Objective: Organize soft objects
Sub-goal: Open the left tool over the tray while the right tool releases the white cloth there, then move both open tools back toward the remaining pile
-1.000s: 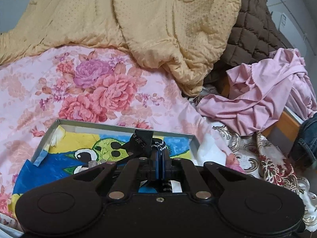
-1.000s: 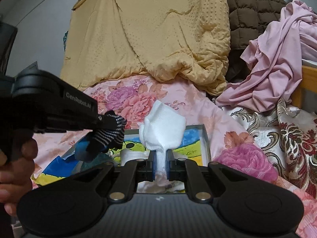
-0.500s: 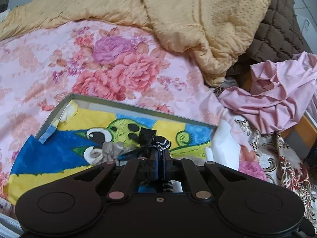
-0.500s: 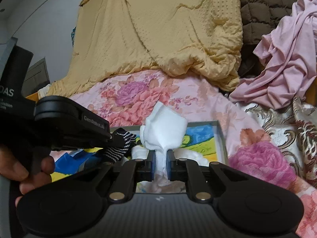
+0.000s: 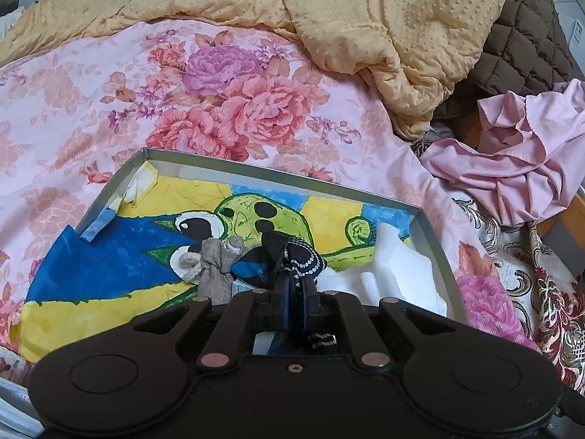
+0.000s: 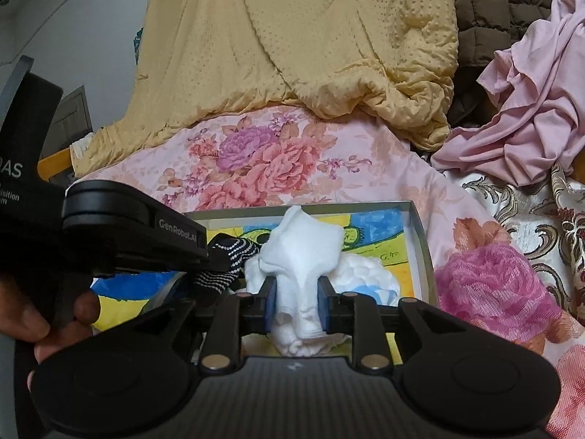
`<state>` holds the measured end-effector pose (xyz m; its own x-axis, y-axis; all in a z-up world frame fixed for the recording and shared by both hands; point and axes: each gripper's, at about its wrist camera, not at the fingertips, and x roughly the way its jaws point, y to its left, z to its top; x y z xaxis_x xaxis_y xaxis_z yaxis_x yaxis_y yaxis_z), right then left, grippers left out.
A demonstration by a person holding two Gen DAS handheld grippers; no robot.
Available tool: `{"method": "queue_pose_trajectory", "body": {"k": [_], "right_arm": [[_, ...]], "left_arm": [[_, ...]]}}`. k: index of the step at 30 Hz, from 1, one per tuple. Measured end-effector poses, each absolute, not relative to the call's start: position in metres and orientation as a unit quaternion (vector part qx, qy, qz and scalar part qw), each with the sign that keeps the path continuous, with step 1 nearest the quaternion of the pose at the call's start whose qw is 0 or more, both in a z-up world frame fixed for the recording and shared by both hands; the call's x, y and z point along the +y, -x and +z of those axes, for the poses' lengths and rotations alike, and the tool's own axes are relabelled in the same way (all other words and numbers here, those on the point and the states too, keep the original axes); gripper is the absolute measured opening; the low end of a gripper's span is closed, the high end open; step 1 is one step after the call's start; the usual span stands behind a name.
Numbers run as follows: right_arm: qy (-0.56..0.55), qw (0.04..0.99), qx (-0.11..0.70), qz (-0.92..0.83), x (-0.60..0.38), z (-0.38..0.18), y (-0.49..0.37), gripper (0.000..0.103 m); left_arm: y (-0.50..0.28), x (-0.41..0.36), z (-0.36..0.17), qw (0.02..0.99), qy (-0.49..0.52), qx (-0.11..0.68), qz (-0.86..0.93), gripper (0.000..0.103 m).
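I'm over the shallow tray (image 5: 234, 164) with the cartoon lining, sitting on the floral bedsheet (image 5: 109, 84), and both hands are at the drop-off. My right gripper (image 6: 295, 298) has its fingers just easing apart around the white sock (image 6: 299, 252); the sock stands between the pads, bunched up and leaning on the white pile (image 6: 365, 270) already in the tray's right corner. My left gripper (image 5: 294, 298) is nearly shut, its fingers just starting to loosen, and I read it as pinching the dark dotted sock (image 5: 299, 256) low over the tray, right beside a small grey-beige bundle (image 5: 215, 259). Here's my worry: the white sock is fluffy and may cling to a pad, so pulling back early could drag it out over the near rim. The two grippers sit close together, so a careless withdrawal could knock one against the other or sweep the dark sock sideways onto the bundle. The tray looks light and rests on soft bedding, so a downward push could tip it and spill what's sorted.
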<state>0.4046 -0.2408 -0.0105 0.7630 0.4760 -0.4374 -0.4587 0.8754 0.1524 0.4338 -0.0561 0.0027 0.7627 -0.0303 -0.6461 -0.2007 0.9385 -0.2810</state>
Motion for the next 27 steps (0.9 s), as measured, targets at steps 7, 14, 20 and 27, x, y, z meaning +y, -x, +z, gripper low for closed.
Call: {"method": "queue_pose_trajectory", "body": {"k": [7, 14, 20, 27], "right_arm": [[-0.017, 0.944, 0.230, 0.237, -0.243, -0.007, -0.401, 0.042], [-0.018, 0.949, 0.213, 0.230, -0.245, 0.004, -0.392, 0.059], [-0.028, 0.956, 0.200, 0.212, -0.255, 0.018, -0.381, 0.082], [-0.037, 0.959, 0.190, 0.207, -0.268, 0.037, -0.360, 0.096]], "left_arm": [[-0.426, -0.059, 0.014, 0.933, 0.127, 0.332, 0.055, 0.038], [-0.413, -0.052, 0.022, 0.934, 0.124, 0.328, 0.066, 0.049], [-0.397, -0.047, 0.030, 0.939, 0.113, 0.316, 0.080, 0.065], [-0.363, -0.040, 0.046, 0.945, 0.112, 0.296, 0.084, 0.084]]}}
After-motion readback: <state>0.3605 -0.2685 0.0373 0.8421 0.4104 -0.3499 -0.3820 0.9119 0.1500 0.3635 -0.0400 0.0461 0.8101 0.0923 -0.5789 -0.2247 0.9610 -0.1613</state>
